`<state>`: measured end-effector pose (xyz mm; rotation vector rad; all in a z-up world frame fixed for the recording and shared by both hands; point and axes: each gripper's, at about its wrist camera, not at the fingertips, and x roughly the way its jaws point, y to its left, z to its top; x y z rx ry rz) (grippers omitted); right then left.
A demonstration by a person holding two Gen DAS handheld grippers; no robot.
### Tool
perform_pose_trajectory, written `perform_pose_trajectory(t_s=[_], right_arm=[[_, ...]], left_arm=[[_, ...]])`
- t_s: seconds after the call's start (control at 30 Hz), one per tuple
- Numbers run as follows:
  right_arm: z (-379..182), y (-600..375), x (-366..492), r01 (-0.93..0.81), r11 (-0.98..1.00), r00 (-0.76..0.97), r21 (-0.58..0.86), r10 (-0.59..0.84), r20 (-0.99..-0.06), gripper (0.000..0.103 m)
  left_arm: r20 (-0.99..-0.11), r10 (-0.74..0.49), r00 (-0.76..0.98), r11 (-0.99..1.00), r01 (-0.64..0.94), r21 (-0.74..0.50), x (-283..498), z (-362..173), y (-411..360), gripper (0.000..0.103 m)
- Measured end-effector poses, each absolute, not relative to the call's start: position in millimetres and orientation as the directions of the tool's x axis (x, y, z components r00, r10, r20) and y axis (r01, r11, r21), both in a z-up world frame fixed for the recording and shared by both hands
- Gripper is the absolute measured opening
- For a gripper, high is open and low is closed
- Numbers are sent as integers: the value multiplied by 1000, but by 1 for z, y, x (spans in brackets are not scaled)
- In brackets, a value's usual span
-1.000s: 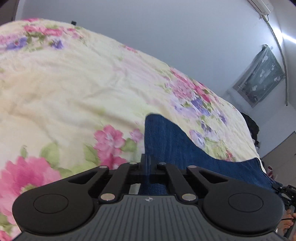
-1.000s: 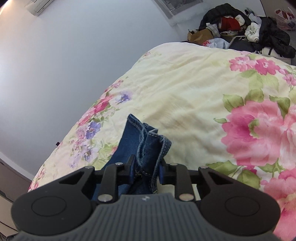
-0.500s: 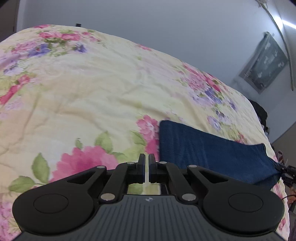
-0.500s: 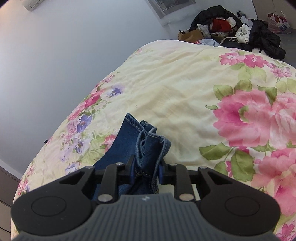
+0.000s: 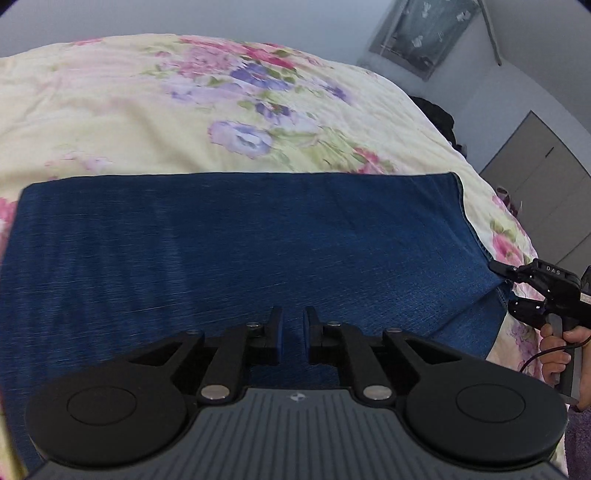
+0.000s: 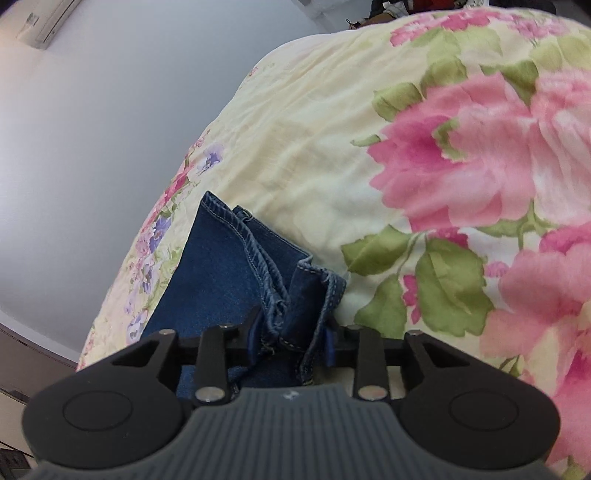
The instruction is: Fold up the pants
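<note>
A bunched hem of the blue denim pants (image 6: pixel 236 269) is clamped between the fingers of the right gripper (image 6: pixel 291 332). The rest of the fabric is spread leftward on the floral quilt (image 6: pixel 314 147) covering the bed.

Setting: home bedroom. Bed (image 5: pixel 110 110) with cream floral quilt (image 6: pixel 369 147). Beyond the bed: curtained window (image 5: pixel 424 33) and grey wardrobe doors (image 5: pixel 535 177); wall air conditioner (image 6: pixel 48 18) above its far side.
</note>
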<state>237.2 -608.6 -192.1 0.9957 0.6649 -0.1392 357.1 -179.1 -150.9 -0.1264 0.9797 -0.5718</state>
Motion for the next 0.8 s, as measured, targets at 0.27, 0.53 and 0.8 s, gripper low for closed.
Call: perform_pose_trajectory(t_s=[0.27,0.53,0.8], right_arm=[[-208,-618,231,359,432,836,828,246,-491,44],[-207,-613,236,360,467,826,808,242,-508,42],[-207,-608,245,390,504,808,771,213,-549,36]], left_arm=[[-740,-461,491,866,429,-255,376,-166,-237,17],[-771,-390,503,905,361,-223,440,-170,-267,7],[-776,-347,527,931,292,-218,443,-171,-274,6]])
